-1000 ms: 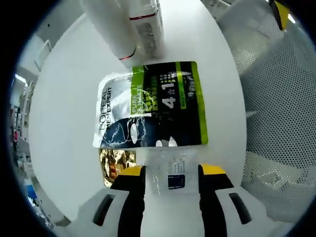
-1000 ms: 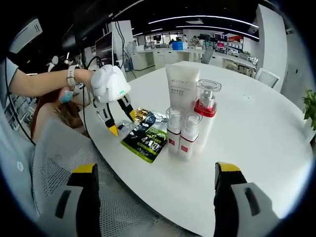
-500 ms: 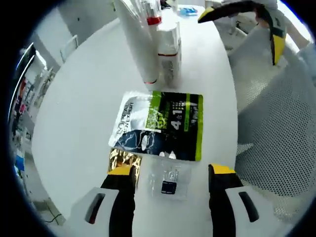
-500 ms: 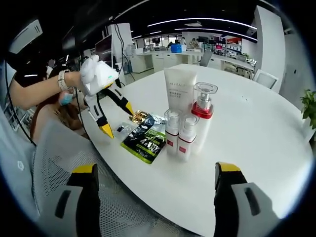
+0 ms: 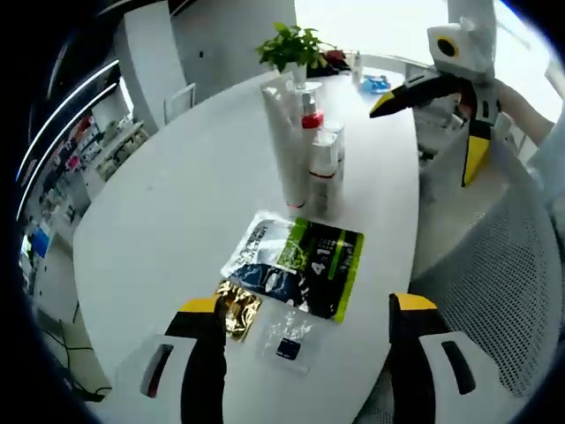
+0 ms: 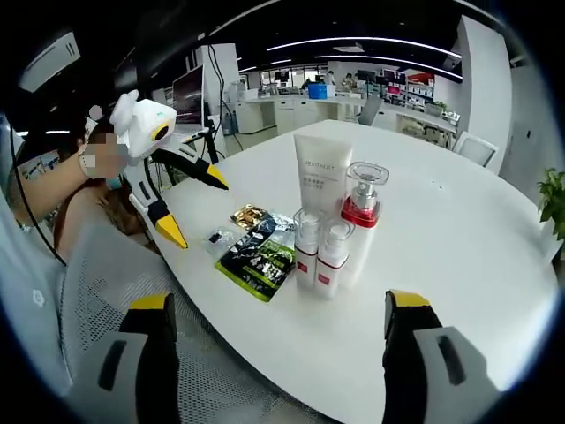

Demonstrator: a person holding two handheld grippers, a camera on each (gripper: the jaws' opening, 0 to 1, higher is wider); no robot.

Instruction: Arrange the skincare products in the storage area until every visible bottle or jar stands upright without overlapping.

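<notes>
Four skincare containers stand upright in a tight group on the round white table [image 6: 459,238]: a tall white tube [image 6: 322,181], a clear pump bottle with a red collar [image 6: 360,212] and two small white bottles [image 6: 307,243] [image 6: 331,252]. The same tube [image 5: 282,141] and a small bottle [image 5: 322,172] appear in the left gripper view. A black and green sachet [image 5: 296,265] lies flat, with a gold sachet [image 5: 234,307] and a clear sachet [image 5: 287,336] beside it. My left gripper [image 5: 306,305] hangs open above them, holding nothing. My right gripper [image 6: 279,300] is open and empty at the table's edge.
A grey mesh chair [image 5: 494,291] stands against the table's near edge. A potted plant [image 5: 291,44] sits at the far side. The right gripper [image 5: 428,132] hovers beyond the table edge. A person [image 6: 53,203] holds the left gripper [image 6: 194,210] over the table's left edge.
My left gripper has risen and drawn back from the sachets, opening wider, so the whole table now shows. The right gripper has stayed put. No product has moved.
</notes>
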